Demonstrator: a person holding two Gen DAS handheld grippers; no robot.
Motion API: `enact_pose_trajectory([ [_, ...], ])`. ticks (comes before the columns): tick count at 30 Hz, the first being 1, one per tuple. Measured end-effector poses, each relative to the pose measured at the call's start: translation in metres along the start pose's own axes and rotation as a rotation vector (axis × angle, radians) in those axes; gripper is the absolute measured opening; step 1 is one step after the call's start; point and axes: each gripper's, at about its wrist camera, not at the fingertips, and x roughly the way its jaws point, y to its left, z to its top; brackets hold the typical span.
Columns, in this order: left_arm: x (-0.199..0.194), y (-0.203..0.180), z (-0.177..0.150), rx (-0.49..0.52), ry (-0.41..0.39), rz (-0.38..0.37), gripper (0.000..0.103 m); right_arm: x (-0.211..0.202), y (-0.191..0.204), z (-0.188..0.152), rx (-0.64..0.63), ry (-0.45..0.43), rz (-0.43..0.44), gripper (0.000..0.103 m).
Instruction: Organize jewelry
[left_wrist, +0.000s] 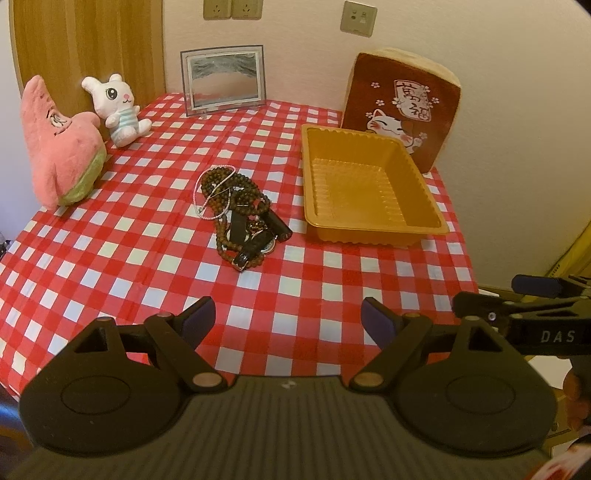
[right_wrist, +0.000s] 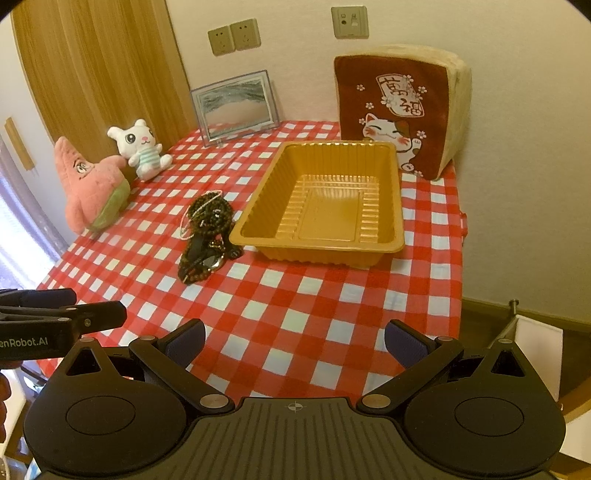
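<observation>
Worktop (left_wrist: 295, 295): we see a red and white checked cloth covering it, with the orange tray as our landmark.
Orange tray (right_wrist: 384, 177): it is an open plastic tray on the worktop, and nothing lies inside it.
Jewelry pile (left_wrist: 242, 214): brown bead strands, a thin pink cord and black watch straps lie tangled together just left of the tray, on the cloth and outside it.
Left tool (left_wrist: 288, 319): we hold it near the front edge of the worktop, well short of the tray; its jaws are spread wide with nothing between them.
Right tool (right_wrist: 295, 343): it also sits back from the tray, jaws wide apart and holding nothing.
Progress: we judge the task not yet started; every piece is outside the tray.
Left to do: we judge each piece must be separated from the tangle and placed in the tray.
</observation>
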Motion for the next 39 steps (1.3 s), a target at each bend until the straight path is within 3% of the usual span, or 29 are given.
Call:
enact_pose_trajectory([
  [11, 0.033, -0.006, -0.003, -0.033, -0.045, 0.107, 0.085, 0.021, -0.05, -0.015, 0.04, -0.1, 0.036, 0.103],
  [15, 0.051, -0.001, -0.001, -0.023, -0.061, 0.106, 0.084, 0.035, -0.063, -0.018, 0.084, -0.149, 0.023, 0.1],
  [22, 0.097, 0.016, 0.017, 0.044, -0.05, 0.073, 0.078, 0.067, -0.073, -0.013, 0.19, -0.232, -0.059, 0.082],
  [27, 0.125, 0.034, 0.034, 0.065, -0.048, 0.06, 0.078, 0.088, -0.072, -0.008, 0.26, -0.314, -0.129, 0.075],
  [39, 0.17, 0.06, 0.054, 0.092, -0.005, 0.022, 0.077, 0.142, -0.089, 0.004, 0.466, -0.458, -0.254, 0.044],
])
